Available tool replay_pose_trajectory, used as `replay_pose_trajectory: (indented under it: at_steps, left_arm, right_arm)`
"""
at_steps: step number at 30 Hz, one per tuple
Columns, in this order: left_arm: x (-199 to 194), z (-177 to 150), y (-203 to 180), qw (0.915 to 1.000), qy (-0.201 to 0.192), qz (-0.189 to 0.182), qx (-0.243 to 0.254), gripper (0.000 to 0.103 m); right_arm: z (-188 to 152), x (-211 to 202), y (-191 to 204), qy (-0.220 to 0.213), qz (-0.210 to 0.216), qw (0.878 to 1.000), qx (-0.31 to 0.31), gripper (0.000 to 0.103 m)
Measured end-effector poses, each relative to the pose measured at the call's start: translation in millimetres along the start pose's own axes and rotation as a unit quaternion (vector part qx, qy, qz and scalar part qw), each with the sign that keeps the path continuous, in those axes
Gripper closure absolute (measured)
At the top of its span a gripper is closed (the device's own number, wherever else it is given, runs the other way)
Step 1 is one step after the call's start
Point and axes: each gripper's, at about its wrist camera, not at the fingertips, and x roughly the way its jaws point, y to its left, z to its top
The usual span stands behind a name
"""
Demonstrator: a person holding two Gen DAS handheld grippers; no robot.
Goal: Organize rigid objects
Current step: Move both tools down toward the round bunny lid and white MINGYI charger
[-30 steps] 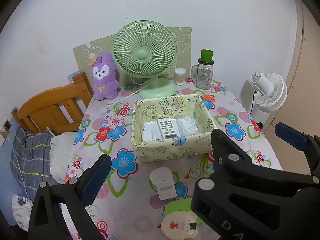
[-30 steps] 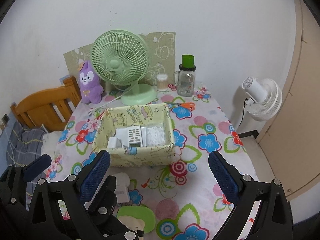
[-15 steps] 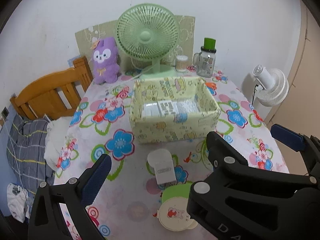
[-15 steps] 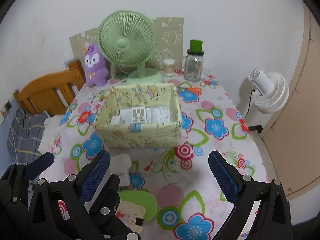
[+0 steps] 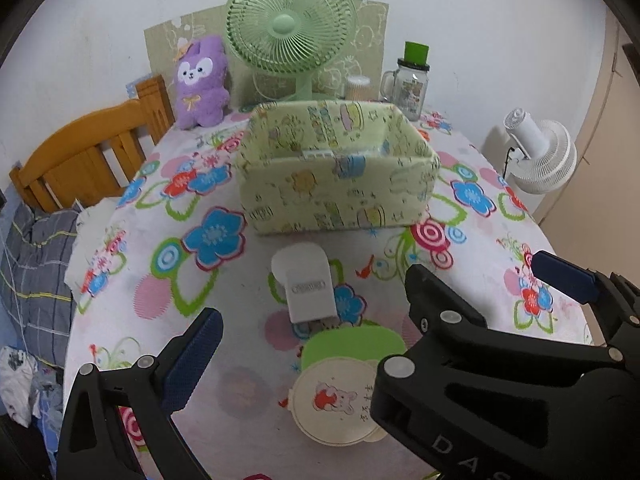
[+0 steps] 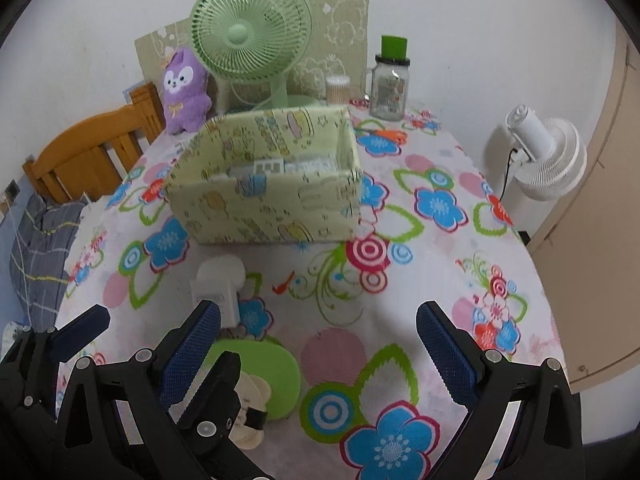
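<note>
A yellow-green fabric storage box (image 5: 336, 184) stands mid-table and holds several white items; it also shows in the right wrist view (image 6: 268, 196). In front of it lies a white plastic device (image 5: 306, 286), also seen in the right wrist view (image 6: 218, 284). Nearer lies a round green case with a cream cartoon lid (image 5: 340, 384), partly hidden in the right wrist view (image 6: 264, 376). My left gripper (image 5: 304, 344) is open and empty just above the device and round case. My right gripper (image 6: 320, 344) is open and empty to the right of them.
A green desk fan (image 5: 290, 28), a purple plush (image 5: 202, 80), a cotton-swab jar (image 5: 358, 86) and a glass jar with a green lid (image 5: 412, 80) stand at the back. Orange scissors (image 6: 384, 136) lie behind the box. A wooden chair (image 5: 88, 152) stands left, a white fan (image 5: 540, 156) right.
Both grippers have moved down and forward toward the table. The box, device and round case now appear larger and closer. Both grippers stay open.
</note>
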Motion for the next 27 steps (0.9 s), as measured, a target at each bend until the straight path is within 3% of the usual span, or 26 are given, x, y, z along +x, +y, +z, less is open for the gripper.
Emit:
replay_pose_trajectory:
  at_steps: [21, 26, 27]
  left_arm:
    - [33, -53, -8, 0.9988, 0.048, -0.014, -0.003, 0.001]
    - [37, -56, -7, 0.9984, 0.054, -0.012, -0.008, 0.015]
    - [39, -57, -6, 0.9980, 0.061, -0.015, -0.010, 0.021]
  right_arm:
    - [-51, 36, -4, 0.039, -0.010, 0.999, -0.022, 0.007]
    - [-54, 40, -2, 0.044, -0.012, 0.999, -0.028, 0.008]
    - [-54, 41, -1, 0.046, -0.013, 0.998, -0.030, 0.008]
